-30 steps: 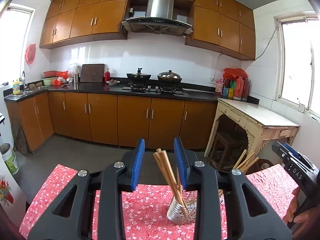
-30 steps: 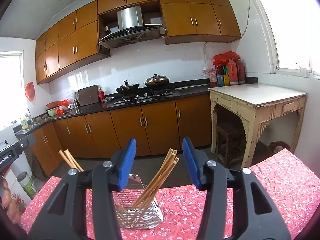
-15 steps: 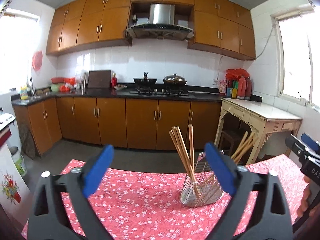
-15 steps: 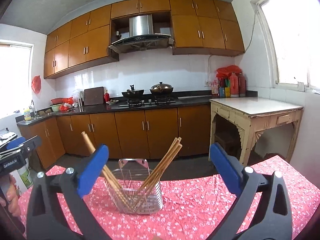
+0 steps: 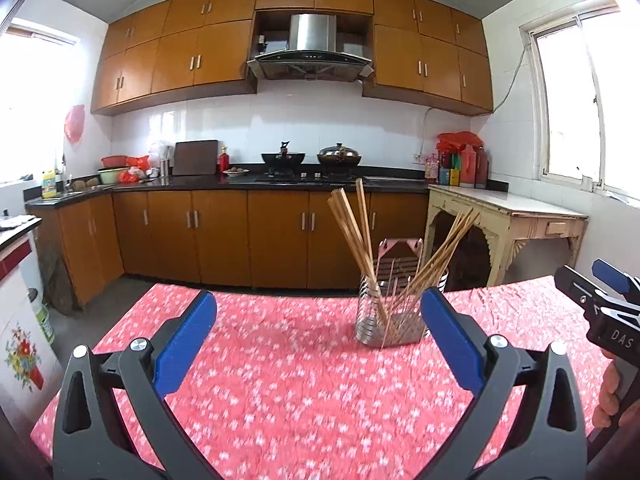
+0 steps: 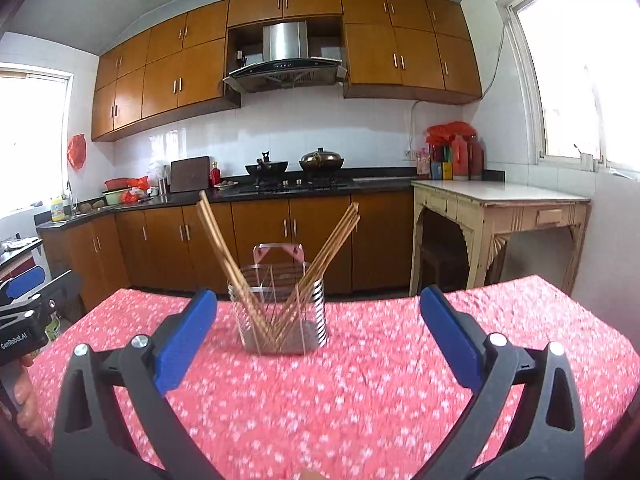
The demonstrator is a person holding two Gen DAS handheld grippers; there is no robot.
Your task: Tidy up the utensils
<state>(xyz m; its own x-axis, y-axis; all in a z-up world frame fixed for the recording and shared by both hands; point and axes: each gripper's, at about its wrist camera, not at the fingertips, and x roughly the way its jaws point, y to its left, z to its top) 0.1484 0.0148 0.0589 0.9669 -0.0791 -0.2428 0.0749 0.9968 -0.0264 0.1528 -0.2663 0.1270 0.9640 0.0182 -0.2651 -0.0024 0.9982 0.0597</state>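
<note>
A metal wire utensil holder point(image 5: 394, 312) point(image 6: 282, 312) stands on the red flowered tablecloth point(image 5: 288, 384) point(image 6: 360, 392). Two bunches of wooden chopsticks lean in it, one to the left point(image 5: 352, 240) point(image 6: 224, 248) and one to the right point(image 5: 436, 256) point(image 6: 328, 248). My left gripper point(image 5: 318, 340) is open and empty, short of the holder and left of it. My right gripper point(image 6: 318, 340) is open and empty, short of the holder. Each gripper shows at the edge of the other's view, the right one at the right point(image 5: 608, 304), the left one at the left point(image 6: 28, 304).
The table's far edge point(image 5: 320, 296) lies just behind the holder, with floor beyond. A cream side table point(image 5: 508, 216) stands at the right wall. Kitchen cabinets and a hob point(image 5: 304, 176) run along the back wall. A white appliance point(image 5: 20, 320) stands at the left.
Both grippers have opened wide, let go of the chopsticks in the holder and drawn back from it. The holder now looks smaller and farther away.
</note>
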